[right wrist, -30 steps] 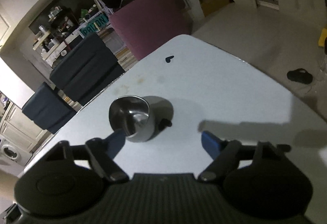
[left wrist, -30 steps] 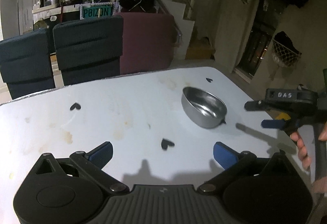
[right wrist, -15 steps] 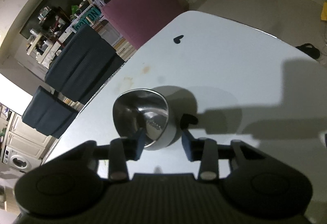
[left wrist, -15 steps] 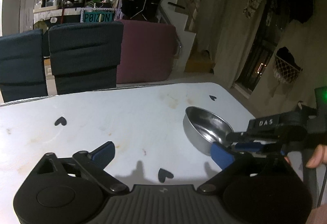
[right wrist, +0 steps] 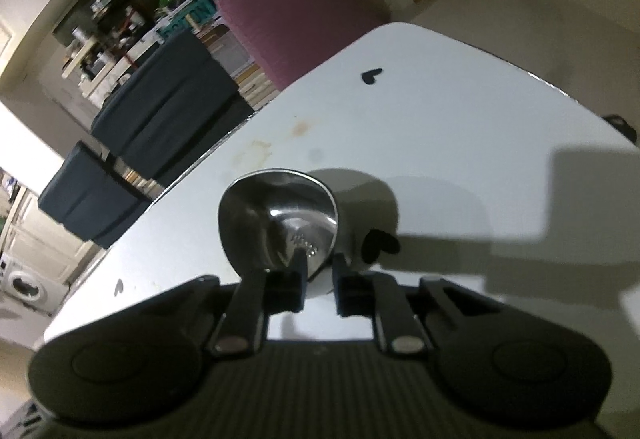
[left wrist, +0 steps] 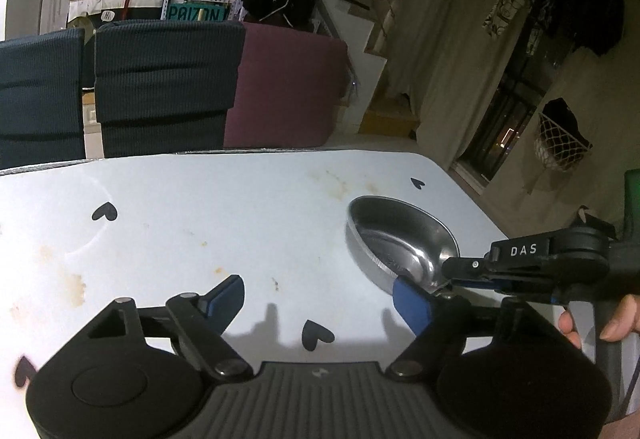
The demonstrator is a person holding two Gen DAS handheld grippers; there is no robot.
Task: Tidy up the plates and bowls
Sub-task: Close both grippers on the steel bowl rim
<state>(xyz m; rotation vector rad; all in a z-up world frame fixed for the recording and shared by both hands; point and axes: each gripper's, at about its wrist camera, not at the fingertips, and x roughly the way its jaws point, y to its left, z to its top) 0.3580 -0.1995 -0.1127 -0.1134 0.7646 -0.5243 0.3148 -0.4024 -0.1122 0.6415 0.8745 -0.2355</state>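
A steel bowl (left wrist: 400, 243) sits on the white table (left wrist: 200, 207) toward its right side. My right gripper (left wrist: 446, 277) comes in from the right, a person's hand (left wrist: 616, 323) on its handle. Its jaws are closing and pinch the bowl's near rim. In the right wrist view the bowl (right wrist: 276, 223) lies just ahead of the right gripper (right wrist: 320, 279), one finger inside the rim and one outside. My left gripper (left wrist: 320, 293) hangs over the table in front of the bowl; its jaws are closing with nothing between them. Its right fingertip is close to the bowl's wall.
Black heart stickers (left wrist: 316, 335) dot the stained tabletop. Two dark blue chairs (left wrist: 160, 79) and a maroon seat (left wrist: 288, 87) stand behind the table's far edge. The table's rounded corner (right wrist: 440, 39) lies beyond the bowl, with floor past it.
My right gripper moved up to the bowl and narrowed its jaws onto the rim. The left gripper shifted toward the bowl and its fingers drew a little closer together.
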